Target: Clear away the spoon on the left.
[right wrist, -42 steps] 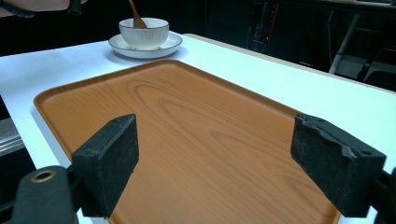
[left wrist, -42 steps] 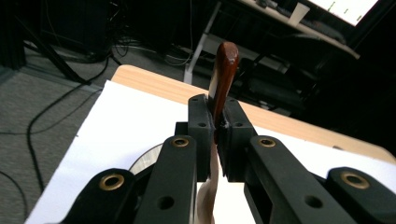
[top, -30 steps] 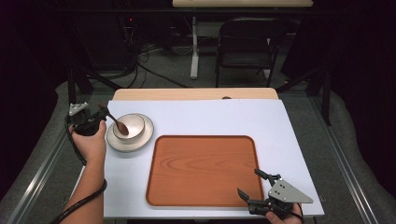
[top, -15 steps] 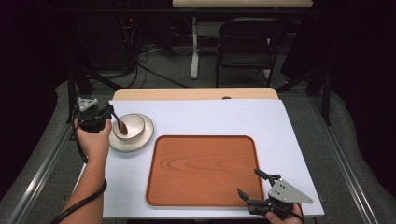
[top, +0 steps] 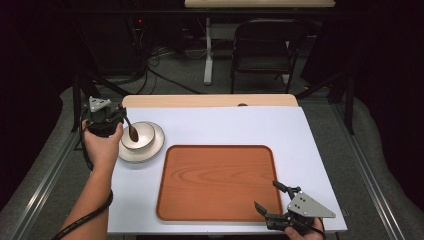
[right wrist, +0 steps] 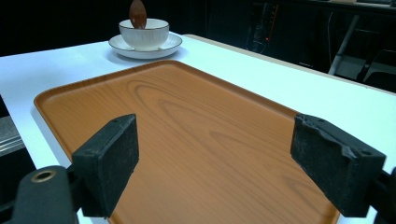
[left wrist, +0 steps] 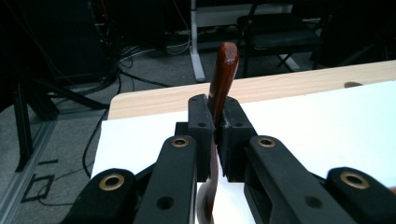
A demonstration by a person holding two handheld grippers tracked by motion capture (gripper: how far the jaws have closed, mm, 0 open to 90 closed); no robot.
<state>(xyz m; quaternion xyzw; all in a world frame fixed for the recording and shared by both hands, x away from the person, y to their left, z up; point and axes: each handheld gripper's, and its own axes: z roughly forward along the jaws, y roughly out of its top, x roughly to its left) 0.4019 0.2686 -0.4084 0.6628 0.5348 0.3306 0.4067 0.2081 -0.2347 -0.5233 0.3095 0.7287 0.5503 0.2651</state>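
A white bowl (top: 141, 134) stands on a white saucer (top: 150, 148) at the table's left, and also shows far off as the bowl (right wrist: 144, 33). My left gripper (top: 116, 119) is just left of it, shut on the handle of a dark wooden spoon (top: 133, 133) whose oval end hangs over the bowl. Along the left gripper's own jaws (left wrist: 217, 116), the spoon (left wrist: 223, 70) is pinched between the pads. My right gripper (top: 266, 195) stands open over the front right corner of the wooden tray (top: 215, 182), nothing between its jaws (right wrist: 219, 156).
The wooden tray (right wrist: 187, 121) lies bare in the middle front of the white table (top: 240, 125). A light wooden strip (top: 210, 100) runs along the table's far edge. Beyond it stand a black folding chair (top: 265, 45) and loose cables on the floor.
My left gripper has shifted a little away from the person and toward the bowl, turning with the spoon held. The spoon's end stays over the bowl. The right gripper has not moved.
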